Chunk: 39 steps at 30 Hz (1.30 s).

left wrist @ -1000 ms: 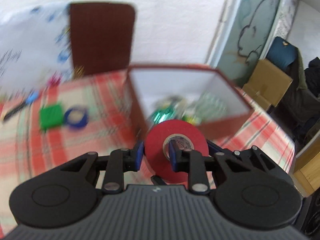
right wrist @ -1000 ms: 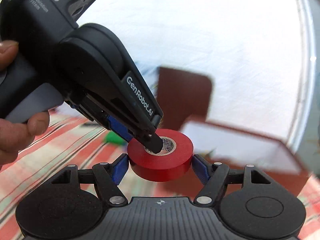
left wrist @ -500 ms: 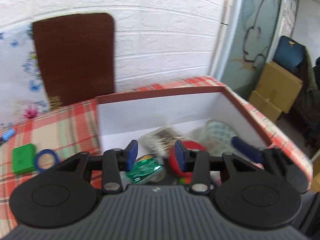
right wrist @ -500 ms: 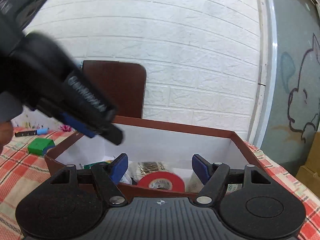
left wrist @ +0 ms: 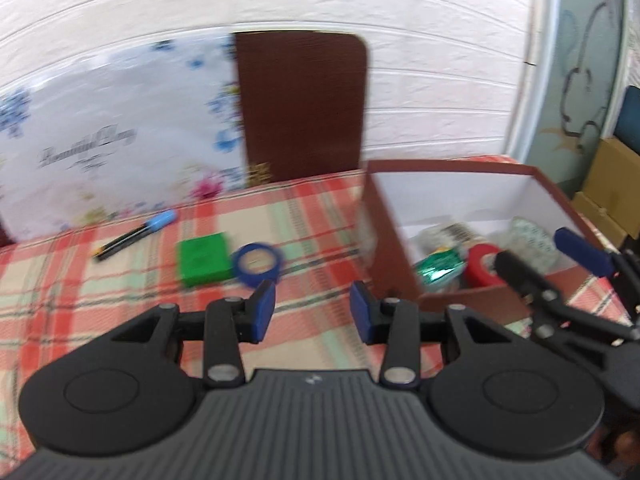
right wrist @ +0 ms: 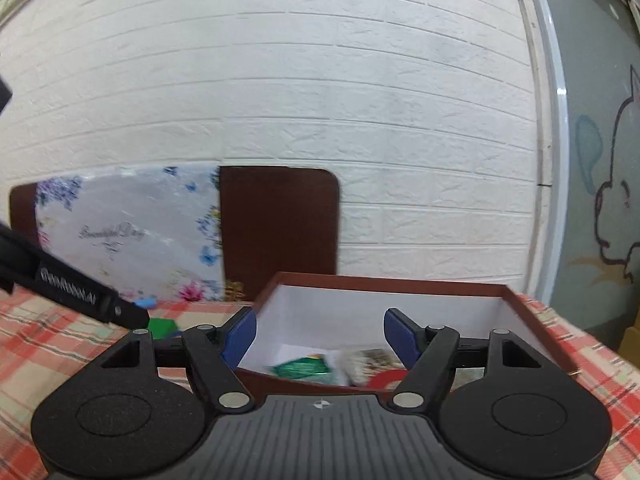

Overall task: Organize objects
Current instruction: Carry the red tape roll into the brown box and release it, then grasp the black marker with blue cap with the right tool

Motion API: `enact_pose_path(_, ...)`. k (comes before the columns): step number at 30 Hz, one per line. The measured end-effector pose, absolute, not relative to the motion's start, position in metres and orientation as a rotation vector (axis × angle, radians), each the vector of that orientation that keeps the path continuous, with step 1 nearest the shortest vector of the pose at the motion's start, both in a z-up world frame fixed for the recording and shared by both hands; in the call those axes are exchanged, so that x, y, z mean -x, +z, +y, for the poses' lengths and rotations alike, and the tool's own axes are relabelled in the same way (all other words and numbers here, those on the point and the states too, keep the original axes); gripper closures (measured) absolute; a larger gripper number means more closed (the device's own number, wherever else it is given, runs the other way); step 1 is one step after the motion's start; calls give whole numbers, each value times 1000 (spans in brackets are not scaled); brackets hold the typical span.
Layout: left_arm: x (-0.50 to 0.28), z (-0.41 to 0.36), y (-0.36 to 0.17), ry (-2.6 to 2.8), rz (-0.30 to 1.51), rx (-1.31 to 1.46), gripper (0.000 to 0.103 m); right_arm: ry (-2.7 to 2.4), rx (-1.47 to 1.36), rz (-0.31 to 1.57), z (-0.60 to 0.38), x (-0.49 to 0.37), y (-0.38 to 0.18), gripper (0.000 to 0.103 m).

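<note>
the left gripper (left wrist: 313,312), matte black plastic with ribbed grey housing and flat blue rubber pads, hovers over the red, green and cream plaid tablecloth (left wrist: 120,312). its jaws have just been opening and now stand apart with nothing between them, only bare cloth showing in the gap. the right gripper (right wrist: 316,338), same build, is released too, its jaws spread wide and empty in front of the near wall of the box.

the glossy red roll of electrical tape (left wrist: 482,268) lies inside the rectangular cardboard box with reddish-brown walls and a white lining (left wrist: 448,168), near its front wall. in the left view its round face and hollow core tilt up toward the camera; the rest is hidden behind the right gripper's finger. in the right view only a red arc (right wrist: 386,380) shows above the box wall. beside it lie a crinkled shiny green foil packet (left wrist: 438,270) and a clear patterned wrapper (left wrist: 532,240).

out on the cloth, well apart from the box, a blue tape ring (left wrist: 258,262) lies flat, hole upward, just beside a flat green rectangular block (left wrist: 204,258). farther left a slim black pen with a light blue cap (left wrist: 134,234) lies with its long axis slanting, cap end toward the wall. a brown textured board with rounded corners (left wrist: 302,104) leans upright against the white embossed brick wall (right wrist: 320,80), next to a floral printed sheet (left wrist: 112,136).
</note>
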<state>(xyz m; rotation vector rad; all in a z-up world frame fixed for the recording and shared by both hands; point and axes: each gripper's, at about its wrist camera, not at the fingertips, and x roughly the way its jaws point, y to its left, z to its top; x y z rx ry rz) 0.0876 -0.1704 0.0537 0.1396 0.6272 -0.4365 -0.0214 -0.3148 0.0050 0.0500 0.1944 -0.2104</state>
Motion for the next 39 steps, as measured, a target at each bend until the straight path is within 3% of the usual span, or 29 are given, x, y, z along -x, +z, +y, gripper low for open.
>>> enact_pose_path(13, -89, -38, 33, -183, 635, -68, 58, 29, -162, 356, -226, -8, 0, 35)
enact_pose_path(21, -101, 54, -26, -15, 624, -70, 53, 126, -121, 466, -176, -44, -15, 38)
enact_pose_path(25, -111, 90, -58, 15, 610, -84, 51, 154, -134, 502, -160, -93, -13, 46)
enact_pose_path(28, -107, 110, -75, -6, 565, -16, 43, 158, -132, 515, -146, -141, -11, 50)
enact_pose_path(35, -107, 118, -75, -45, 528, 79, 40, 76, -310, 619, -135, -271, -32, 50)
enact_pose_path(39, -107, 120, -76, -47, 523, 104, 40, -57, -388, 680, -125, -324, -56, 43)
